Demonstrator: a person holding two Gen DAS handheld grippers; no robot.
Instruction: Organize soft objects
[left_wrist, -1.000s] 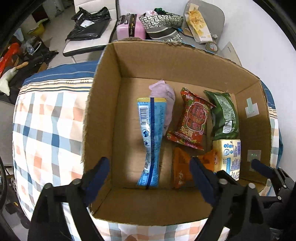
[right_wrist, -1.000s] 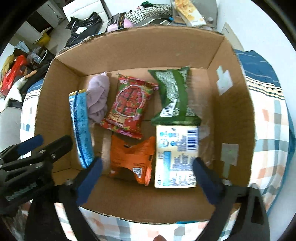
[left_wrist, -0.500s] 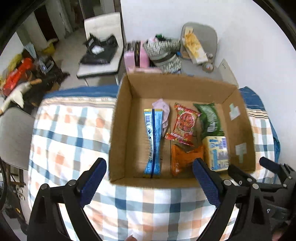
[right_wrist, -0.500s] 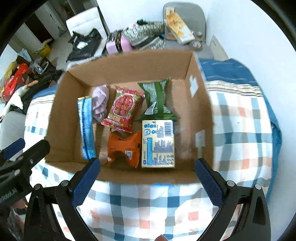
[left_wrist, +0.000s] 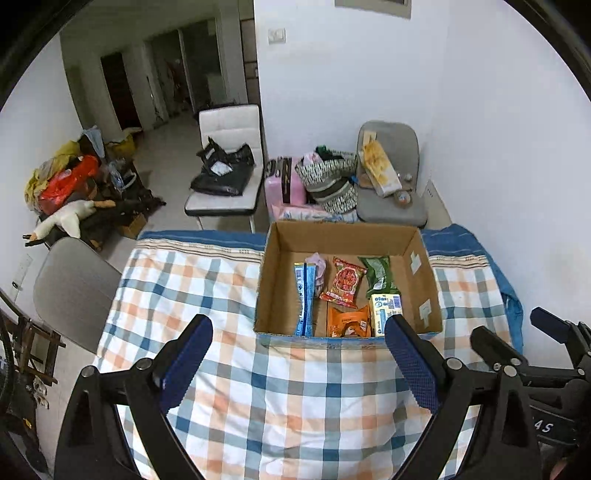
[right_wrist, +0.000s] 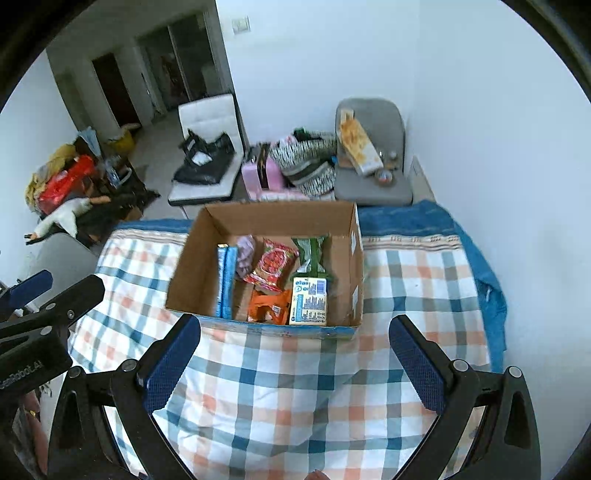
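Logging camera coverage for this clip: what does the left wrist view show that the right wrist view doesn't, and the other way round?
Only the left wrist view shows the right gripper from the side, at its right edge, and a grey chair beside the bed. Only the right wrist view shows the left gripper from the side, at its left edge. Both show the box of snack packs on the checked blanket, a white chair and open, empty jaws.
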